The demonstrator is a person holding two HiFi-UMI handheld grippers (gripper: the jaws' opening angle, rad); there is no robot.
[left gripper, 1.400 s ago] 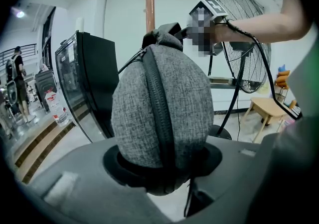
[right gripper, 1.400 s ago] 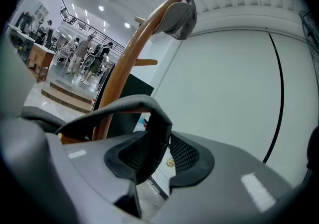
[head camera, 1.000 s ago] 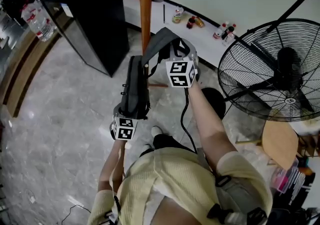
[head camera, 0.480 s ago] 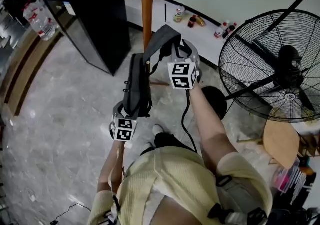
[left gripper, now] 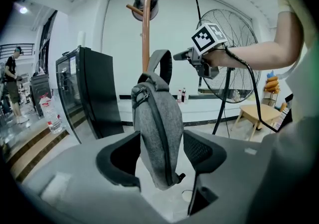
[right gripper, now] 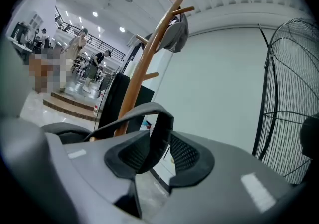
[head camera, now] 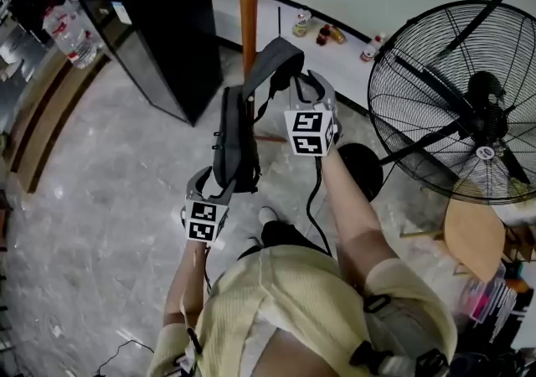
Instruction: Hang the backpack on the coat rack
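my right gripper (right gripper: 154, 154): clamps strap (right gripper: 139, 112) | left gripper (left gripper: 160, 156): jaws just been opening, pack (left gripper: 158, 118) upright between, unpressed | rack (right gripper: 141, 66): up-ahead of right fingers

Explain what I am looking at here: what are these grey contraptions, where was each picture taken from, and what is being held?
There is no robot. A person holds a pair of tongs in each hand, each with a marker cube on it. The head view looks down from a camera on the person's head. The other two views come from cameras on the tongs that look along their jaws. The right tongs pinch the strap of a grey backpack, which hangs from them. The left tongs have just been opening, and the backpack's body stands between their parted jaws. Ahead is the wooden coat rack, with a black cabinet to its left and a large fan to its right, all on a polished floor.
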